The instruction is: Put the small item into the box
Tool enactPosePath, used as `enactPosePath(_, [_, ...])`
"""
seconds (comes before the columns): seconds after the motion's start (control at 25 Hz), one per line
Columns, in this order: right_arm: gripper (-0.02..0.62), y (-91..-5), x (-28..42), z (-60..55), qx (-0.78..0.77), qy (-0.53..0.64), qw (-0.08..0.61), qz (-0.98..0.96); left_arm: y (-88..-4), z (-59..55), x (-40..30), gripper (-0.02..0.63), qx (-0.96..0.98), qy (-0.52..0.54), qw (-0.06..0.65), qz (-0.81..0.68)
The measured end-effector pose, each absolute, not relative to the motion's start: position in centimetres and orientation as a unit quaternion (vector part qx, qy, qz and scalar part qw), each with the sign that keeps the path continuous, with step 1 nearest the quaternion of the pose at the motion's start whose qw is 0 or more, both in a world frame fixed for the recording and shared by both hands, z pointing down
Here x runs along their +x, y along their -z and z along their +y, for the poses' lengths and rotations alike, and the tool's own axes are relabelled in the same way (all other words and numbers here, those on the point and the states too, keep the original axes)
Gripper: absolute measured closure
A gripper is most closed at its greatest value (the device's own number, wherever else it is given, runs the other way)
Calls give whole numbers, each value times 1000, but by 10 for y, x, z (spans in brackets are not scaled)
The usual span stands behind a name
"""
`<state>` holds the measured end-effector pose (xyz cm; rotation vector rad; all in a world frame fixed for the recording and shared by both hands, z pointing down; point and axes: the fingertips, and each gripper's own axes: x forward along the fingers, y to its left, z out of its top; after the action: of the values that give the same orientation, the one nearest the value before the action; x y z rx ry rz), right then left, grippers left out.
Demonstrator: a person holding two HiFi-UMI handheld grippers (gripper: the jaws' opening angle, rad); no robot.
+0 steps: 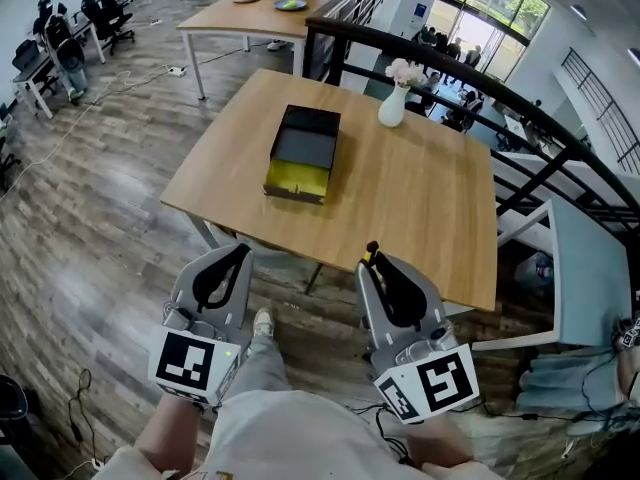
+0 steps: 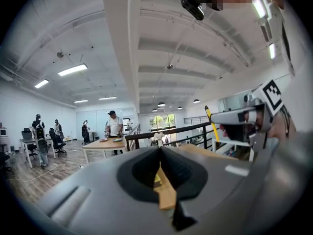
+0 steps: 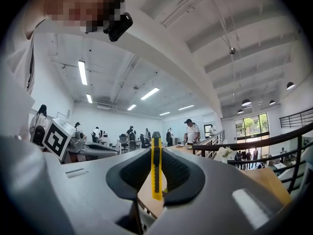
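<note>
An open black box (image 1: 303,151) with a yellow front wall lies on the wooden table (image 1: 420,208), well ahead of both grippers. A yellow utility knife (image 3: 156,166) stands upright between the jaws of my right gripper (image 3: 155,153), which is shut on it. In the head view its tip (image 1: 372,253) pokes out of the right gripper (image 1: 378,266) just short of the table's near edge. My left gripper (image 1: 238,258) is held beside it to the left, jaws together with nothing in them (image 2: 160,155). Both grippers hang above the floor, in front of the table.
A white vase (image 1: 392,105) with flowers stands on the table behind the box. A black railing (image 1: 470,73) runs behind and to the right. A white chair (image 1: 585,278) stands at the right. A second table (image 1: 255,13) and people are far off.
</note>
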<state>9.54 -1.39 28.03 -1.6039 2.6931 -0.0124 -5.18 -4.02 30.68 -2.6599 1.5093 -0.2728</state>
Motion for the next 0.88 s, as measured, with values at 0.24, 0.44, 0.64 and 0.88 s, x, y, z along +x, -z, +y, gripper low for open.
enactPosePath(0.24, [531, -279, 93, -89, -527, 14, -14, 849, -308, -117, -52, 603, -874, 100, 0, 476])
enactPosePath(0.44, [531, -278, 84, -139, -536, 22, -21, 844, -312, -170, -57, 603, -880, 104, -13, 463])
enactPosePath(0.64, [531, -273, 71, -187, -544, 26, -25, 838, -307, -220, -66, 603, -889, 100, -4, 447])
enactPosePath(0.88, [531, -270, 55, -234, -559, 28, -29, 828, -309, -268, -79, 603, -898, 100, -18, 427])
